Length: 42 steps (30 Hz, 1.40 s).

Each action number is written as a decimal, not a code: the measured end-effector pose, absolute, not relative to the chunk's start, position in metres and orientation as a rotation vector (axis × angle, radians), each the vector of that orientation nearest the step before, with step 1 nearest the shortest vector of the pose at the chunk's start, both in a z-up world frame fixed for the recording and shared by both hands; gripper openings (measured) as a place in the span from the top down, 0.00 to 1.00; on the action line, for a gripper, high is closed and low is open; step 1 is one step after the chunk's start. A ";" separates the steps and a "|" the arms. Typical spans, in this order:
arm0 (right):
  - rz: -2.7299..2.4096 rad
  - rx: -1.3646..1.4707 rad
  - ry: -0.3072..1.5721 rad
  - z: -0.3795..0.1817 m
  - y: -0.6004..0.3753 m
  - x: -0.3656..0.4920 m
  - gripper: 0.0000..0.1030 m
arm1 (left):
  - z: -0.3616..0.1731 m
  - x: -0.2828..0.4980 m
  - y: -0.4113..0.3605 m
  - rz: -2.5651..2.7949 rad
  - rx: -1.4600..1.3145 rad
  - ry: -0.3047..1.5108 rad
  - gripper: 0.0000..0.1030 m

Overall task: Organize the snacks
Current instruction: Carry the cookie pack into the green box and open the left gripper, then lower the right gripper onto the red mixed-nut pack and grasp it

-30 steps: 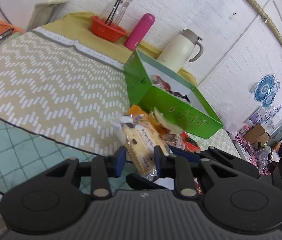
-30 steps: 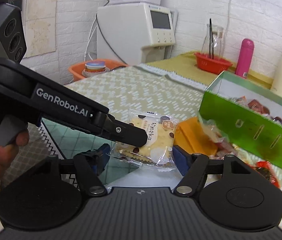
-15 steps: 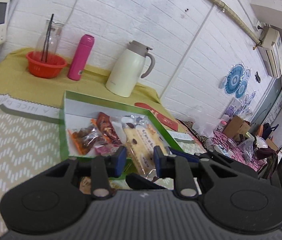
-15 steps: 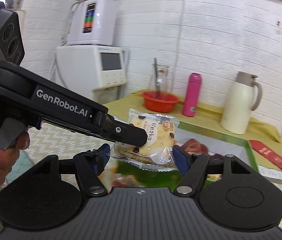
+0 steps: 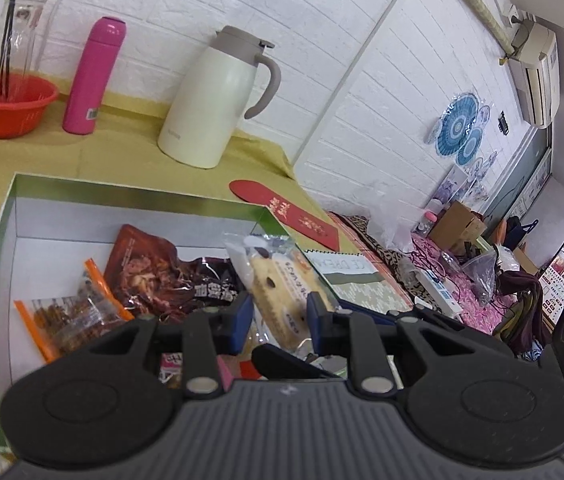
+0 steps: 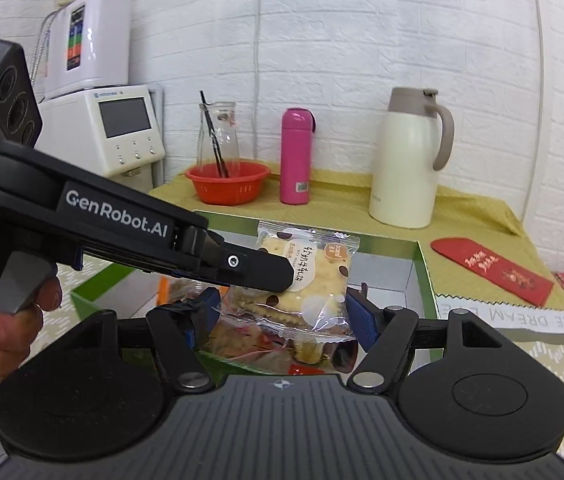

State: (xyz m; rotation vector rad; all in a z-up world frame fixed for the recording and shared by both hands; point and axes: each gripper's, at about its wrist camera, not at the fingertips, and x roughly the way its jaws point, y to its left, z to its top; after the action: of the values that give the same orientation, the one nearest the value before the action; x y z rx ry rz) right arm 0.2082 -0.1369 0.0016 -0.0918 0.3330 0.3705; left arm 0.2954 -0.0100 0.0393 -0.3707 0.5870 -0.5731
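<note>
1. A pale yellow biscuit packet [image 6: 306, 280] with dark brown dots sits in clear wrap with a white patch.
2. The box [image 5: 137, 196] has green outer walls and rim and a white inside.
3. Inside lie a dark reddish-brown pouch [image 5: 141, 264] and an orange-edged clear bag [image 5: 65, 312].
4. Both grippers' finger pads [image 6: 362, 316] are blue on black bodies; white lettering marks the left gripper [image 6: 282, 274].
5. At the white brick wall [image 6: 362, 40] stand a cream jug [image 6: 406, 160] with a taupe lid, a pink flask [image 6: 296, 156] and a red-orange basket [image 6: 227, 182].
6. A mustard-yellow cloth [image 6: 474, 208] carries a red envelope [image 6: 490, 270] with gold writing.
7. The tablecloth [image 6: 554, 368] has a beige-and-white chevron pattern.
</note>
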 end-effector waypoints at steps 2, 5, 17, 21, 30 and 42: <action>0.379 -0.081 0.345 -0.002 -0.139 0.219 0.00 | 0.035 0.305 -0.009 -0.562 -0.371 0.596 0.80; 0.405 -0.065 0.358 -0.009 -0.138 0.233 0.00 | 0.029 0.313 -0.006 -0.514 -0.372 0.618 0.43; 0.404 -0.151 0.354 -0.008 -0.132 0.209 0.00 | 0.042 0.275 0.004 -0.256 -0.260 0.528 0.07; 0.395 -0.148 0.351 0.001 -0.133 0.192 0.00 | 0.056 0.250 0.006 -0.258 -0.237 0.492 0.07; 0.382 -0.124 0.288 0.031 -0.143 0.133 0.00 | 0.092 0.173 0.015 -0.215 -0.201 0.396 0.07; 0.385 -0.082 0.280 0.012 -0.165 0.062 0.00 | 0.055 0.083 0.044 -0.250 -0.339 0.405 0.07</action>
State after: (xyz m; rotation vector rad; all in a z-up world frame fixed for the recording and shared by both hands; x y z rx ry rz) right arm 0.0624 -0.1647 0.0121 -0.0820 0.2803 0.3853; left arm 0.0831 0.0444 0.0555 -0.3389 0.4053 -0.2498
